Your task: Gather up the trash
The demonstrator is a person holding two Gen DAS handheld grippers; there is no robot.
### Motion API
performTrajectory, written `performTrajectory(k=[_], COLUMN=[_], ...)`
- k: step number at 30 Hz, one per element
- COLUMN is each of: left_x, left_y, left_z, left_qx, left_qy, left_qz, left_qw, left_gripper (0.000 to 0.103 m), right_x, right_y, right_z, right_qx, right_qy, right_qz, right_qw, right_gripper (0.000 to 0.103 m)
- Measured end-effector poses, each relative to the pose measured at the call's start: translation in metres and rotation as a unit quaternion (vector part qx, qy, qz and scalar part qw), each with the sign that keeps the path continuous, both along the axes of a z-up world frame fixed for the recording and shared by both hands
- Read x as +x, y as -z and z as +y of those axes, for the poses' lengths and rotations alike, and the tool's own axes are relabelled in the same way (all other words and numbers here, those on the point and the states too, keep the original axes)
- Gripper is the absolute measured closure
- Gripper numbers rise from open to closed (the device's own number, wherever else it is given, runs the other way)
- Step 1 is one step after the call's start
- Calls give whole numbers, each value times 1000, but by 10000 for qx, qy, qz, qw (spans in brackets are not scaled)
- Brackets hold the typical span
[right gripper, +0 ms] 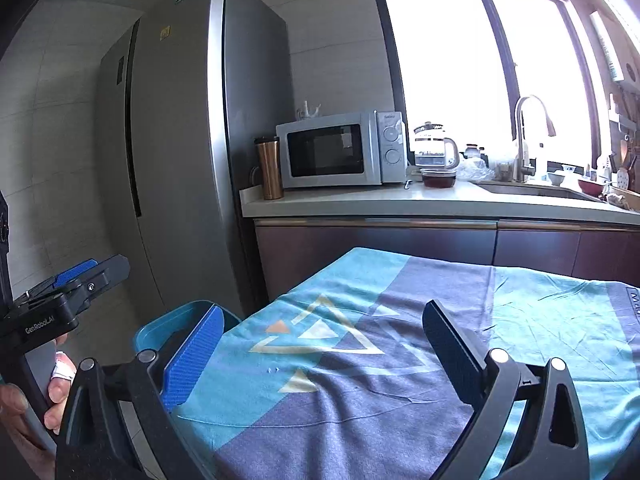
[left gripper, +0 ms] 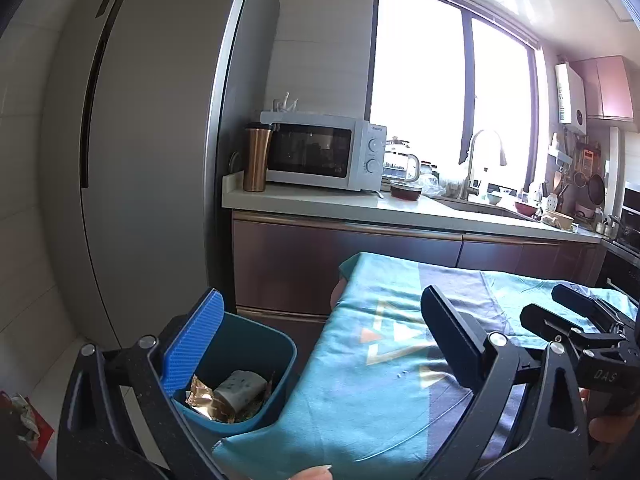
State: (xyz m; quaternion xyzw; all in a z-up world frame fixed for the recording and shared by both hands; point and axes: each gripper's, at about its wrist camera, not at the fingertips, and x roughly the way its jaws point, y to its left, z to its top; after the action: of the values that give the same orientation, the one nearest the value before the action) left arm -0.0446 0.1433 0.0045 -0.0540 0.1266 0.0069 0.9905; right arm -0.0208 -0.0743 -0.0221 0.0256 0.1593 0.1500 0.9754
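Both grippers empty, jaws spread wide: left gripper (left gripper: pixel 320 360) nearer the bin (left gripper: pixel 256 364) holding wrappers (left gripper: pixel 208 398), low left of bare tablecloth (right gripper: pixel 400 360); right gripper (right gripper: pixel 320 364) over cloth.

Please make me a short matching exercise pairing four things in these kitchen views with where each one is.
Things:
1. microwave
2. copper tumbler
3. teal trash bin
4. glass kettle

Places:
A. on the floor beside the cloth-covered table
B. left of the microwave, next to the fridge
C. on the counter, between tumbler and kettle
D. right of the microwave, by the window

Pairs: 1-C, 2-B, 3-A, 4-D
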Motion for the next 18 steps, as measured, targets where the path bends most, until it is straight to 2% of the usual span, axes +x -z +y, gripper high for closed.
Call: performTrajectory(k=[4,9,18], left_x=[-5,-14,-23], left_y=[-3,-5,-8], left_z=[-13,-34,-55], left_qx=[-9,172,322], left_qy=[49,157,277], left_qz=[-75,-214,-312], left_qw=[10000,9995,9986], left_gripper=[6,6,6], right_x=[-16,-28,-42], right_y=[-3,-4,-2], right_z=[-14,-25,-38], right_qx=[-55,1,40], right_qy=[248,486,679], right_qz=[-171,-292,-420], right_qw=[9995,9984,9968], right_gripper=[7,7,7])
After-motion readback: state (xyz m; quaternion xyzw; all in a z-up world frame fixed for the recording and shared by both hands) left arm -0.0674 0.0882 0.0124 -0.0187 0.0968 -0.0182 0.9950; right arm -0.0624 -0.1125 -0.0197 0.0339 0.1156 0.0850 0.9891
